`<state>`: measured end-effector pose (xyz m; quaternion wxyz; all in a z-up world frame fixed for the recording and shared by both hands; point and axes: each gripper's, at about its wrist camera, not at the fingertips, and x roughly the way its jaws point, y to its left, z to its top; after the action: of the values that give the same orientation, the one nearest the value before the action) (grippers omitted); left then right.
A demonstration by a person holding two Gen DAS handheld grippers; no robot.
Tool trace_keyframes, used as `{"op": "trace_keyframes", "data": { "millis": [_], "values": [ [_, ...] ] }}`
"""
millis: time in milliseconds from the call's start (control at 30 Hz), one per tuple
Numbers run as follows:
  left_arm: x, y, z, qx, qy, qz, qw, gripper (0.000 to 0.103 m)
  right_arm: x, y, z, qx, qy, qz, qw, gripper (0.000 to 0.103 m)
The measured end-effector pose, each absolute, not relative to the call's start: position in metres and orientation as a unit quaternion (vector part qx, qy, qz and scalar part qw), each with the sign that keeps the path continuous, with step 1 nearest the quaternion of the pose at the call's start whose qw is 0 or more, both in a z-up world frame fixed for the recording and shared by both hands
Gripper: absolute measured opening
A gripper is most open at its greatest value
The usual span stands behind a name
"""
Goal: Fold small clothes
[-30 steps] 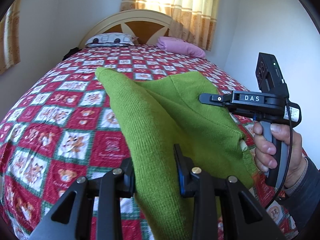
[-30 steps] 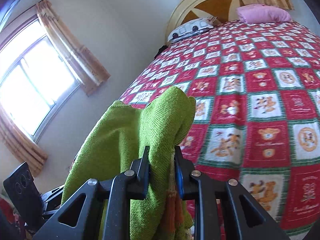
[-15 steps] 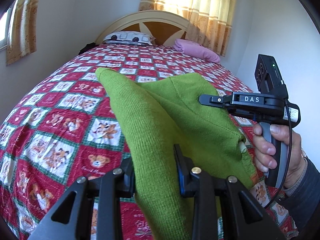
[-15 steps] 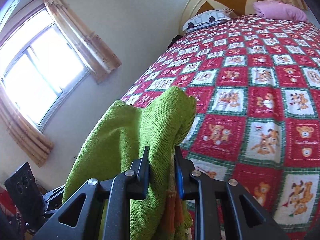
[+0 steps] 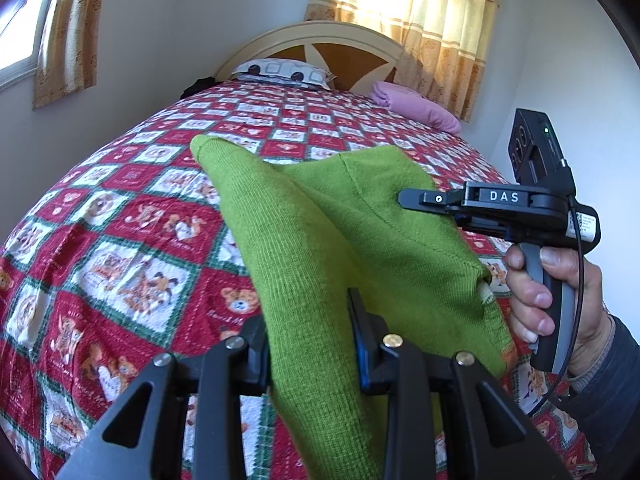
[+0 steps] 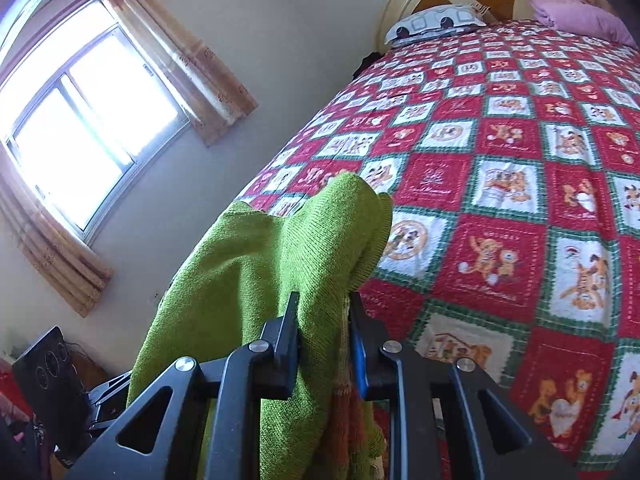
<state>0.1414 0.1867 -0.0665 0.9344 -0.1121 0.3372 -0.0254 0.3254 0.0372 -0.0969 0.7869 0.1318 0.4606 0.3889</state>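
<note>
Starting at the left, our left gripper [image 5: 310, 344] is clenched on a bunched fold of the green knit garment [image 5: 340, 248], the cloth passing between the jaws and hanging on below them. The garment is held up in the air above the bed [image 5: 132, 240], draped between our two tools and not lying on the patterned quilt at any point we can see. Moving right, it spreads into a loose tent with a raised corner toward the headboard [image 5: 320, 46] and a hem with an orange edge at the near right. Farther right, our right gripper [image 6: 324, 340] is clamped on another thick gather of the same knit; in the left wrist view its black body with white lettering sits against the far right side of the cloth, held by the right hand [image 5: 556, 292]. We judge the piece light, soft and stretchy, with no stiffness of its own, so it will sag and slump wherever it is unsupported and may drag on the quilt. It looks like a small sweater or cap, though bunched like this we cannot be sure which. The best holds would be flat edges or corners, not thick gathers, so the layers spread evenly when laid down.
</note>
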Motion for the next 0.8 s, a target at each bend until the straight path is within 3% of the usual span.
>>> {"op": "trace_keyframes", "data": {
  "millis": [800],
  "values": [
    [0.124,0.223,-0.081,-0.138,0.342,0.009,0.93,0.032,0.33,0.098,-0.105,0.094,0.487,0.415,0.763,0.021]
  ]
}}
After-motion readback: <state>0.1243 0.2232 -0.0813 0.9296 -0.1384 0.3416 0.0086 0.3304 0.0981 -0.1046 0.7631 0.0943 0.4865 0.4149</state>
